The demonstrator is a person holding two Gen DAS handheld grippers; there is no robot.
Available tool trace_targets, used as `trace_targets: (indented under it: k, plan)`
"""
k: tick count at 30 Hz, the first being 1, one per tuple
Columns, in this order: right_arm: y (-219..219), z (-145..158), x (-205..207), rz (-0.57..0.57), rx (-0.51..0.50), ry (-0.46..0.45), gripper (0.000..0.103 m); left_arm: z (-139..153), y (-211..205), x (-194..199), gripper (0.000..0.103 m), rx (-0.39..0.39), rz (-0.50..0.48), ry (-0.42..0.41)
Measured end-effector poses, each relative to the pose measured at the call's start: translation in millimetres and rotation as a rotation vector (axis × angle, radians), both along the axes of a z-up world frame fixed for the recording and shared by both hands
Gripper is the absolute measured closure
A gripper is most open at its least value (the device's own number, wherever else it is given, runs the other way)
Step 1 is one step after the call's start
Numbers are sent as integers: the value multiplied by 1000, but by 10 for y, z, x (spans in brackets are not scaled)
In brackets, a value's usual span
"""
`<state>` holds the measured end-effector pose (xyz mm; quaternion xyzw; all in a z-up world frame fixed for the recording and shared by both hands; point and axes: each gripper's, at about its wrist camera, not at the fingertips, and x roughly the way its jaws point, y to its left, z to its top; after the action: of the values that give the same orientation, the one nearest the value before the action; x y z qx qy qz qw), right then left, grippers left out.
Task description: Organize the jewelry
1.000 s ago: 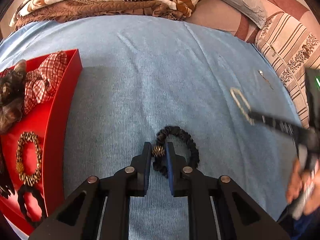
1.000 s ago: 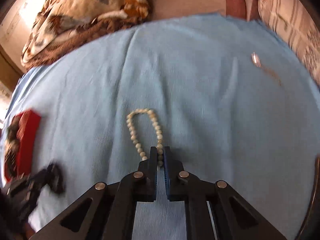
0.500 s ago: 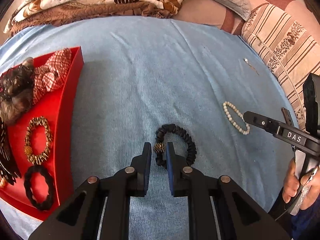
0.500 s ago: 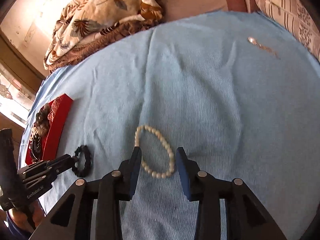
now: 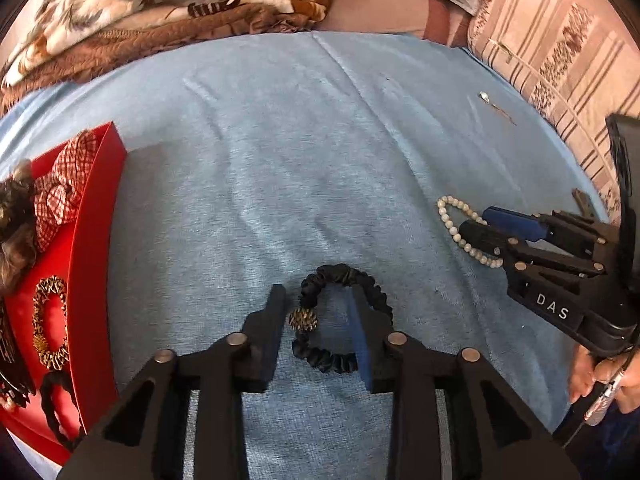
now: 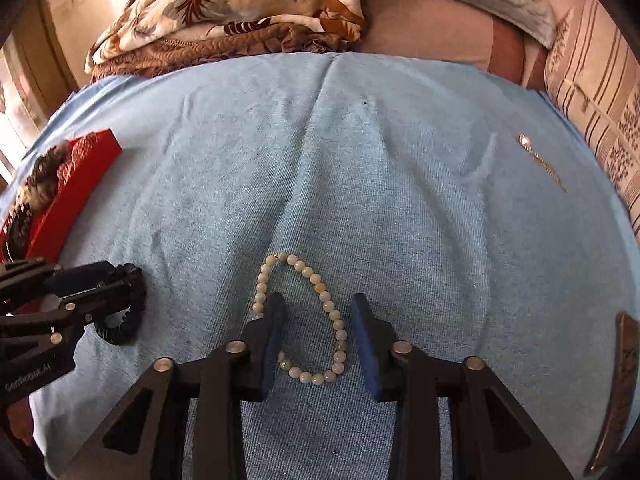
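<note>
A black bead bracelet point(image 5: 348, 280) with a gold charm lies flat on the blue cloth. My left gripper point(image 5: 318, 300) is open, its fingers straddling the bracelet's near side. A white pearl bracelet point(image 6: 304, 308) lies flat on the cloth. My right gripper point(image 6: 318, 308) is open around its near part. The pearl bracelet point(image 5: 452, 220) and right gripper point(image 5: 472, 220) also show in the left wrist view. A red tray point(image 5: 92, 240) at the left holds hair scrunchies, a gold bracelet point(image 5: 50, 320) and a black one.
A thin necklace with a pearl pendant point(image 6: 540, 160) lies far right on the cloth. Folded floral blankets point(image 6: 240, 12) and striped pillows point(image 6: 600, 92) ring the back and right. A brown flat object point(image 6: 624, 380) sits at the right edge.
Both grippers have opened. The right one let the pearl bracelet down onto the cloth; the left one let go of the black bracelet's charm. Both bracelets now lie flat.
</note>
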<state>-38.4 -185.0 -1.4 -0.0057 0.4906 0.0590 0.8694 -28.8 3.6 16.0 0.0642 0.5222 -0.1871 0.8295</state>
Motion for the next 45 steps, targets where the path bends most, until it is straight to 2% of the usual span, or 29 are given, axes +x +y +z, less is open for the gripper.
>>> trace_targets:
  k: [3,4,5,8,20,27,32,36,40,45]
  plan:
    - [29,0,-14,12,8,2,92,-13,-89,-68,73,57,-18,-42]
    - [36,2,-20,14,12,2,95,-9,-108,-89,83,61,-24,-49]
    - [44,5,-25,14,14,0,96,-2,-122,-93,90,55,-29,-47]
    - [38,17,-40,5,40,-4,96,47,-123,-117,90,7,-37,-31]
    - [-7,254,-183,-26,180,-100,96,502,9,-330,90,-120,-8,-75]
    - [-18,358,-280,-35,202,-139,96,663,246,-445,90,-187,45,-80]
    - [52,394,-364,-31,171,-160,96,825,582,-474,90,-208,110,-116]
    - [140,516,-417,-17,147,-185,96,938,1001,-447,90,-214,181,-150]
    - [299,656,-454,1,171,-194,96,949,1453,-358,90,-211,273,-155]
    - [707,899,-429,73,162,-211,96,910,1933,-243,90,-205,357,-156]
